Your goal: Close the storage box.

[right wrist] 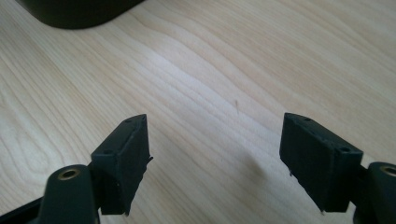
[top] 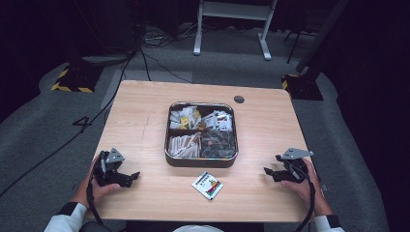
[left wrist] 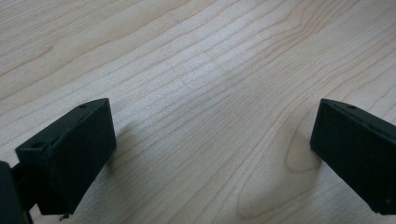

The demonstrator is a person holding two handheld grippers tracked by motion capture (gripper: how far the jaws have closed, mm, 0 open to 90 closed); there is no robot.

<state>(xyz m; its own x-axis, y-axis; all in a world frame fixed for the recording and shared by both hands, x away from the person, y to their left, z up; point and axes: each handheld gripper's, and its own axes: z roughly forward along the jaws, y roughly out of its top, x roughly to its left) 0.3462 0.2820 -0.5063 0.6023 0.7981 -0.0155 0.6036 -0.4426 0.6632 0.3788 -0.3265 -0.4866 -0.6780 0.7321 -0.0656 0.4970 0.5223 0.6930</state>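
You are resting the left gripper at seven o'clock, jaws spread, nothing between. You are holding the right gripper at four o'clock, likewise gaping; the tray is sitting at centre.

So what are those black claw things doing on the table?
A person holds a left gripper and a right gripper, both low over the wooden table. Both have their jaws open and hold nothing. A metal tray of sorted packets sits in the middle, and one small packet lies on the table in front of it, untouched.
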